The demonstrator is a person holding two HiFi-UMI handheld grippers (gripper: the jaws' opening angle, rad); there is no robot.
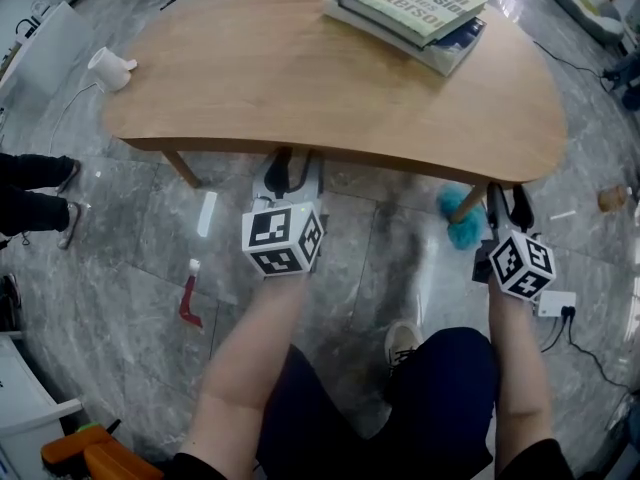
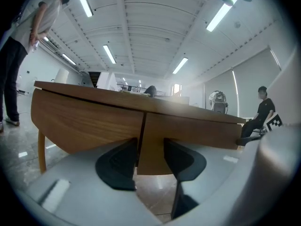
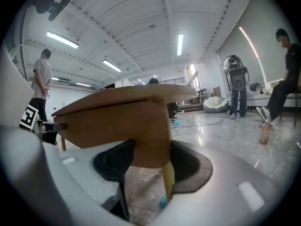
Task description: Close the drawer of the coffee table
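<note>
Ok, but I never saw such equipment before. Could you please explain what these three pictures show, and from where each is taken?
No robot here: a person holds a two-jaw gripper in each hand. The head view looks down from the person's head at the left gripper and right gripper, each bearing a marker cube. The two gripper views ride on them, looking along their jaws. On the coffee table lie stacked books and a white cup. Both pairs of jaws stand apart, facing the drawer front; nothing is clamped.
</note>
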